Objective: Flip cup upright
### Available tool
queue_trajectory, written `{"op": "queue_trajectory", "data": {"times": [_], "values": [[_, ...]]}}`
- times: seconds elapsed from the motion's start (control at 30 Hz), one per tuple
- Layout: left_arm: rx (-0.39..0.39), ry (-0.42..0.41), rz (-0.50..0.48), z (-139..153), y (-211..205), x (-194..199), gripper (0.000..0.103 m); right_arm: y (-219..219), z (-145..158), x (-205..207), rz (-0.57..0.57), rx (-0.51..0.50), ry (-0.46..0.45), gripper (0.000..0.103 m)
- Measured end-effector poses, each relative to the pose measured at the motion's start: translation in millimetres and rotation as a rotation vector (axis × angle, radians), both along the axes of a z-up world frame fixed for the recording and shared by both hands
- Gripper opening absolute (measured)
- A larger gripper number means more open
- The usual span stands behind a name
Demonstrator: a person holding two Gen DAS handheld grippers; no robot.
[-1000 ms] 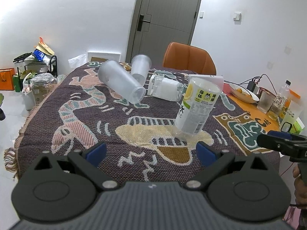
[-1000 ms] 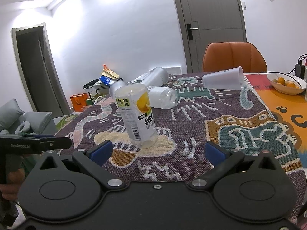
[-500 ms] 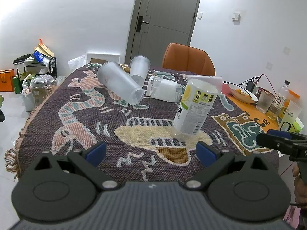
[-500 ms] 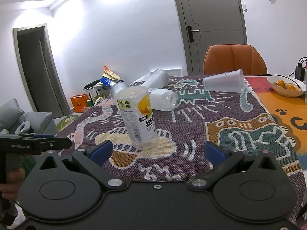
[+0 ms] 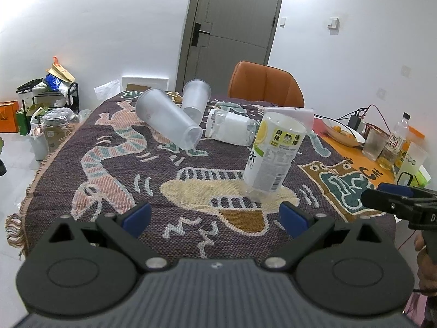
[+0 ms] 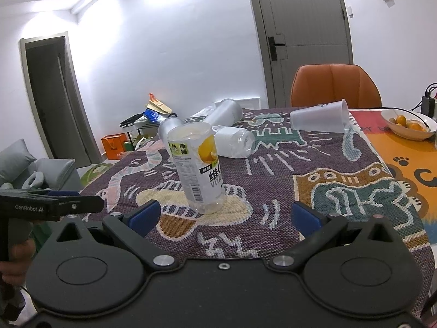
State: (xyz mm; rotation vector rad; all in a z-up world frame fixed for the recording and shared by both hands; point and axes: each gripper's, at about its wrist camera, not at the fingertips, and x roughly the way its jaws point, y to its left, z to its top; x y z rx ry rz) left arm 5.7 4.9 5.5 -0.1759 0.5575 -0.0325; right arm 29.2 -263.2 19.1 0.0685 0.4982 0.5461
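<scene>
Since a second ago both views have drawn slightly closer to the table point(image 5: 68, 147), and the lemon-label cup point(image 5: 274, 153) sits a little nearer and larger ahead of each gripper; nothing on the patterned cloth point(image 5: 114, 164) has shifted.

The left gripper point(image 5: 215, 216) hovers at the near edge of the table with its blue-padded fingers spread wide and nothing between them. The lemon-label cup stands just ahead of it and slightly to its right, mouth down on the cloth and leaning, its base uppermost. Farther ahead and to the left lies a tall frosted cup point(image 5: 168, 121) on its side, with a second frosted cup point(image 5: 195, 101) just behind it. Straight ahead, beyond the lemon-label cup, a clear bottle point(image 5: 230, 127) lies on its side, near the frosted pair.

The right gripper point(image 6: 224, 216) is likewise spread wide and empty, held low at the table edge. From it, the lemon-label cup point(image 6: 198, 169) is just ahead and a little to the left, apart from both fingers. A white cup point(image 6: 319, 120) lies on its side far ahead to the right, its mouth toward a bowl of oranges point(image 6: 408, 124) farther right. An orange chair point(image 6: 334, 84) stands beyond the far edge of the table. Each gripper shows at the side of the other's view, level with the table edge.
</scene>
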Motion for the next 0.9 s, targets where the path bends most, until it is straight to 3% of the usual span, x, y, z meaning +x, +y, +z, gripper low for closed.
{"op": "queue_trajectory", "data": {"times": [0.9], "values": [[0.004,-0.036,-0.006,5.2,-1.4,-5.9,0.099,1.9,-2.3,0.7,-0.003,-0.008,0.006,0.103]]}}
